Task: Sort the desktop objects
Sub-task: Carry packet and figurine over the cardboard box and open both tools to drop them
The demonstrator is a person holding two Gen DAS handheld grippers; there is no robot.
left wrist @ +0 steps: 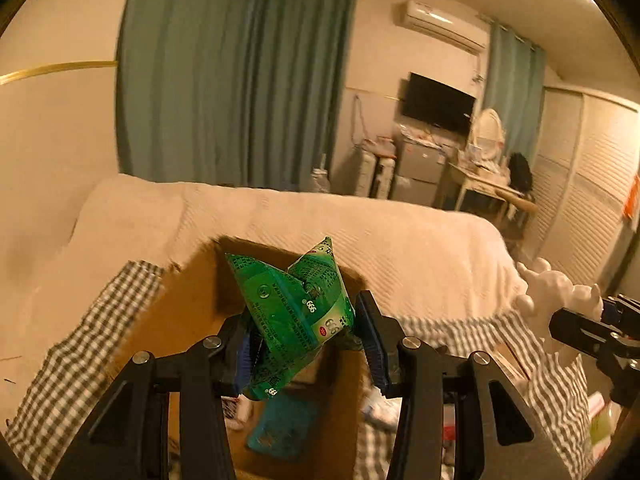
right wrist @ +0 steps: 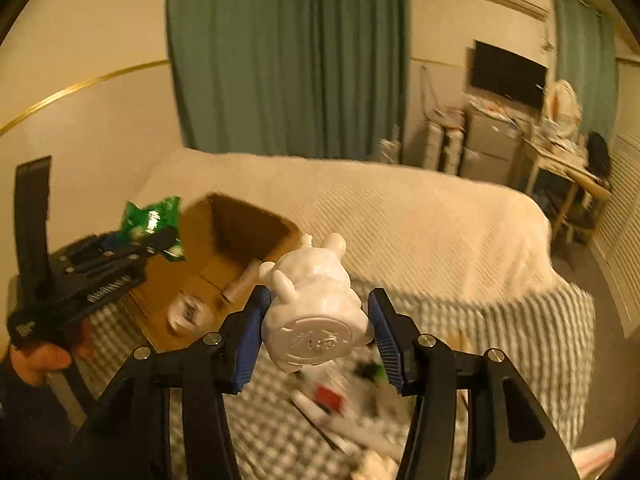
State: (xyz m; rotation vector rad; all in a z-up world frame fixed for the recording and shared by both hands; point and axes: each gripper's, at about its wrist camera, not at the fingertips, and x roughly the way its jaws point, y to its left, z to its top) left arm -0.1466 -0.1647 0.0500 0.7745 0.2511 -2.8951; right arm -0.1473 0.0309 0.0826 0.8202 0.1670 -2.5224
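My left gripper is shut on a crumpled green packet, held in the air over an open cardboard box. In the right wrist view the same packet sticks up from the left gripper above the box. The right gripper is shut on a white animal figurine, whose round base faces the camera. It hangs over the checked tablecloth, to the right of the box. From the left wrist, the figurine and right gripper show at the right edge.
The box holds a teal item and white pieces. Several blurred small objects, one red, lie on the checked cloth below the right gripper. A bed with a white cover stands behind the table. A hand grips the left tool.
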